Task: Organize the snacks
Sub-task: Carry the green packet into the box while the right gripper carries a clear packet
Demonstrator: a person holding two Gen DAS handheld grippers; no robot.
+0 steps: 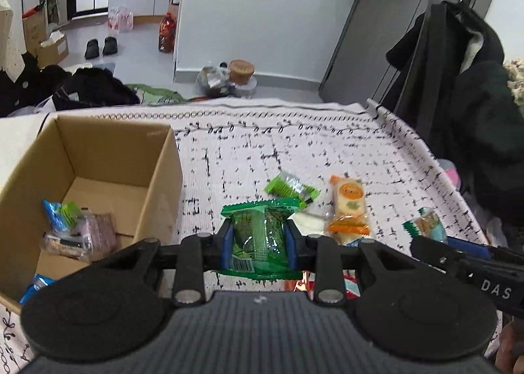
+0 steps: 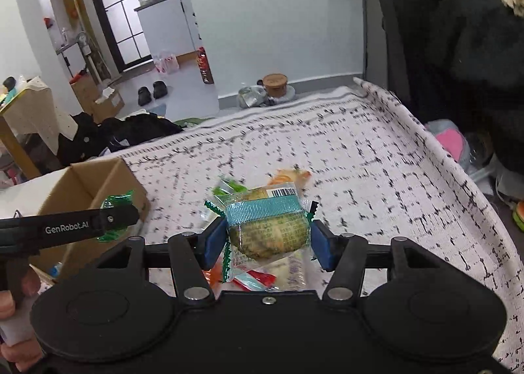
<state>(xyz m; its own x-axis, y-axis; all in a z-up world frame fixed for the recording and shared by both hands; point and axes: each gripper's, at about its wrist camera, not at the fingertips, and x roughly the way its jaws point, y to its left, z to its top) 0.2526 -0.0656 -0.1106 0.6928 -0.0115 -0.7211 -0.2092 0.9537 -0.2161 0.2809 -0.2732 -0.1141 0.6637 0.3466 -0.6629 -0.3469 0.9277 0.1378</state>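
Starting at the left of the left wrist view, the cardboard box (image 1: 98, 158) stands open on the patterned cloth (image 1: 327, 145), with a few wrapped snacks already lying in its lower left corner. At centre frame the left gripper (image 1: 260, 236) is clamped on a green snack packet (image 1: 258, 233), its blue pads pressing the wrapper's two sides, the packet lifted clear of the cloth. To the right lie a lime-green packet (image 1: 291, 187) and an orange-and-white packet (image 1: 348, 210), near each other and loose on the cloth.

In the right wrist view the right gripper (image 2: 268, 240) sits at centre, closed on a clear packet with a teal band (image 2: 268, 226) holding a roundish cake.

These snacks look light, with thin, slick, crinkly film and soft or crumbly contents. A grip across the filled middle, as both have now, seems safest; the crimped end seals would likely slip or tear, and a hard squeeze could crush the cake.
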